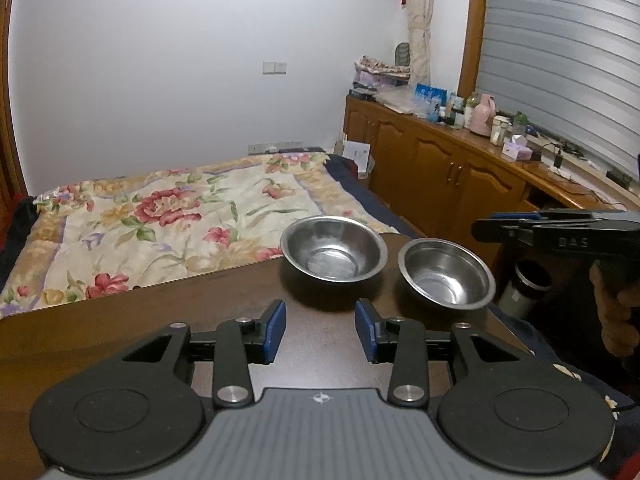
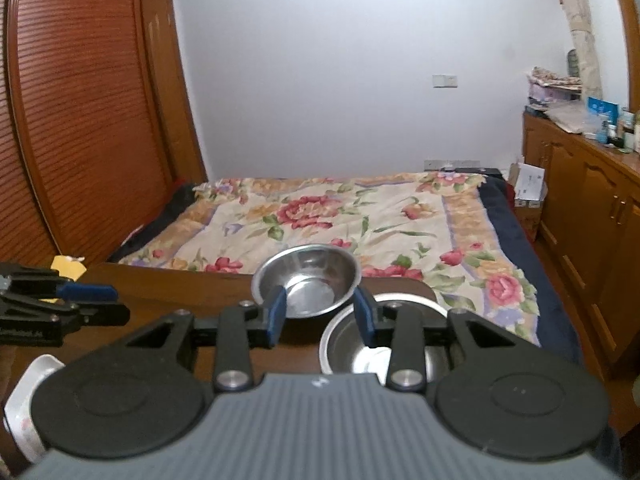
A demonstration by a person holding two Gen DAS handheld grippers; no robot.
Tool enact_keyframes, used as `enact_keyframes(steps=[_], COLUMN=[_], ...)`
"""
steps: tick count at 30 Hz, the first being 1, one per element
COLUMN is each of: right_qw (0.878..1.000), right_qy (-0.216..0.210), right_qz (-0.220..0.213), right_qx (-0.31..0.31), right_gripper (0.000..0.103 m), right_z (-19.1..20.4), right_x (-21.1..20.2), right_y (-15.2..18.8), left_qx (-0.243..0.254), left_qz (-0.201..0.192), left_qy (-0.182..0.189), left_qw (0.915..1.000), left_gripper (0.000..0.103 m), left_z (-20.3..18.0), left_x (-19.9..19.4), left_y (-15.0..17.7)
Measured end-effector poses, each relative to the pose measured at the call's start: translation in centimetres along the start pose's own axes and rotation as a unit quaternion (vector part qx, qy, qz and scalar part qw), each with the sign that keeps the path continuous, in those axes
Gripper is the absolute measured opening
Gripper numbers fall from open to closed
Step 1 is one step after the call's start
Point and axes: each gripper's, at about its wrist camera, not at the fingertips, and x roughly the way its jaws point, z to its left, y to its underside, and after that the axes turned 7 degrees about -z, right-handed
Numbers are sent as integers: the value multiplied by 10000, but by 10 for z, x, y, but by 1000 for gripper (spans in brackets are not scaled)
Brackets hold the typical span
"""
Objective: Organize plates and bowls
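Both hand-held grippers level, jaws apart (empty), facing two steel bowls (image 1: 334, 249).

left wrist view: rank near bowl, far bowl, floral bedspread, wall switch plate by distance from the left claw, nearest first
1. Near bowl: right of the left claw, on the table's right side.
2. Far bowl: just ahead, at the table's far edge. Nearly tied with the near bowl; too close to call firmly.
3. Floral bedspread: beyond the table, left.
4. Wall switch plate: on the back wall.
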Motion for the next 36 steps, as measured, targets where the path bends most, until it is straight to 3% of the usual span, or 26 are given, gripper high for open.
enact_keyframes(steps=[14, 22, 36], right_qw=[9970, 9904, 9847], right_qy=[-87, -218, -163], right_qz=[763, 1334, 1686], right_qx=[98, 271, 411], right_gripper=[38, 38, 38], right_z=[-19, -26, -29], right_x=[91, 129, 152], right_y=[-11, -13, -9], left_qx=[-164, -333, -840], left_qz=[441, 557, 851], left_qy=[-150, 11, 293], left_qw=[9988, 9979, 9924], left_gripper=[41, 41, 38], left_z=[22, 33, 45], left_x=[81, 114, 160], left_y=[-18, -26, -28])
